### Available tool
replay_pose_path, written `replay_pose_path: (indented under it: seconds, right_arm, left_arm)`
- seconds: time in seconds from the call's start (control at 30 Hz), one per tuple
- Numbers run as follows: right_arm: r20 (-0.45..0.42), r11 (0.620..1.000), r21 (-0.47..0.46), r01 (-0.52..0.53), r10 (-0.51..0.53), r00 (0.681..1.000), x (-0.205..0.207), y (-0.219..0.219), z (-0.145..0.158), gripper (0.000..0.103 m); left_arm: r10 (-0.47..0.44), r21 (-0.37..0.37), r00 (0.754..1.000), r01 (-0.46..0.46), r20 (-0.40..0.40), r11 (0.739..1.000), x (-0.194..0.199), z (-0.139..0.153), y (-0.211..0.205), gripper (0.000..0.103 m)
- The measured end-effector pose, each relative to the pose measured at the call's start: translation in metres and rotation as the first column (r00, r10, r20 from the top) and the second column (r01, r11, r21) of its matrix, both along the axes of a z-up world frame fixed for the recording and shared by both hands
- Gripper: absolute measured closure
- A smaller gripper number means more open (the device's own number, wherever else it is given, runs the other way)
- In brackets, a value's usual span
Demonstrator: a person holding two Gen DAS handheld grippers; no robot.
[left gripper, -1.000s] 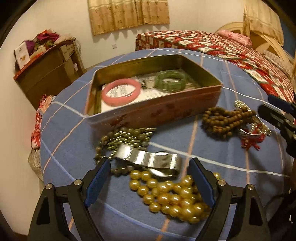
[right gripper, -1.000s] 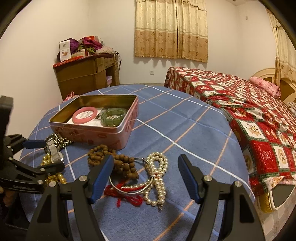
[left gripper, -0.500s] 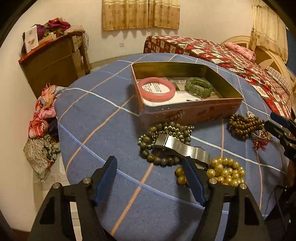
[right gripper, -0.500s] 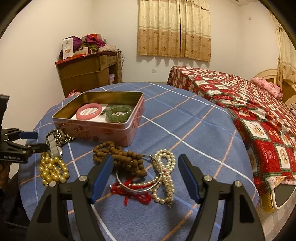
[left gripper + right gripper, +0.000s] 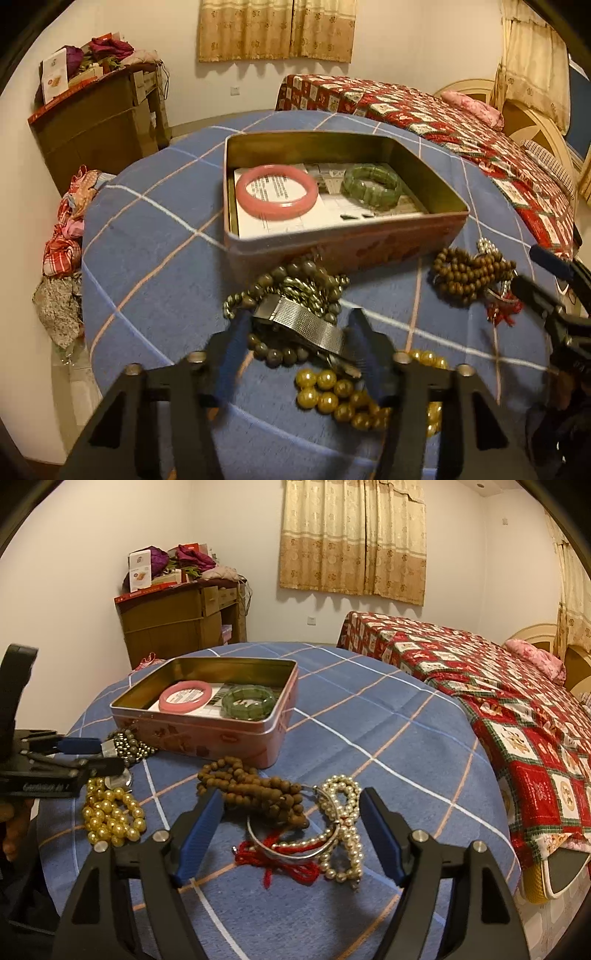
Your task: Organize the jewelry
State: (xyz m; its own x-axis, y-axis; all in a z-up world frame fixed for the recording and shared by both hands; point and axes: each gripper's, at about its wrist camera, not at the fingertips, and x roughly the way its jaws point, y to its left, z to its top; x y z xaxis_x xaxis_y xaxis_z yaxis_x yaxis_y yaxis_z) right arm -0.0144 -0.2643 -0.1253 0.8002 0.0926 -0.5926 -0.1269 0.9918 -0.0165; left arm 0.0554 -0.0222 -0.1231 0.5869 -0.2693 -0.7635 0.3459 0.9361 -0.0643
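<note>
My left gripper (image 5: pixel 299 339) straddles a silver mesh watch band (image 5: pixel 303 325) lying on dark beads (image 5: pixel 291 277) beside yellow pearls (image 5: pixel 332 395). Its jaws are closing with the band between them, and the blurred pads do not visibly press it. An open tin (image 5: pixel 343 240) behind holds a pink bangle (image 5: pixel 277 192) and a green bracelet (image 5: pixel 371 184). My right gripper (image 5: pixel 291 801) stands open just above brown wooden beads (image 5: pixel 255 790), white pearls (image 5: pixel 343 812), a silver bangle (image 5: pixel 295 853) and a red cord (image 5: pixel 280 864), gripping nothing.
The round table wears a blue checked cloth (image 5: pixel 369 716). A bed with a red patchwork quilt (image 5: pixel 517 709) stands close on the right. A cluttered wooden cabinet (image 5: pixel 177 627) is at the back left, and a heap of clothes (image 5: pixel 62 243) lies beyond the table's left edge.
The left gripper swung left, then came back over the watch band, and its jaws narrowed from wide open to close around the band. The right gripper has hardly moved.
</note>
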Motion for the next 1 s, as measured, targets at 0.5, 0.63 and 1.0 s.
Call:
replay_pose_path:
  seconds: [0.5, 0.63, 1.0]
  right_arm:
    - [0.0, 1.0, 0.005, 0.007, -0.007, 1.0, 0.001, -0.001, -0.002, 0.025]
    - [-0.002, 1.0, 0.005, 0.001, -0.001, 1.0, 0.001, -0.001, -0.001, 0.023]
    - [0.019, 0.999, 0.04, 0.017, -0.018, 1.0, 0.005, -0.019, 0.001, 0.023]
  left_arm:
    - [-0.05, 0.026, 0.998, 0.049, 0.044, 0.998, -0.016, 0.022, -0.009, 0.103]
    - [-0.039, 0.048, 0.999, 0.04, -0.011, 0.998, -0.015, 0.018, -0.02, 0.085]
    - [0.014, 0.12, 1.0, -0.013, -0.014, 0.993, -0.012, 0.009, -0.042, 0.05]
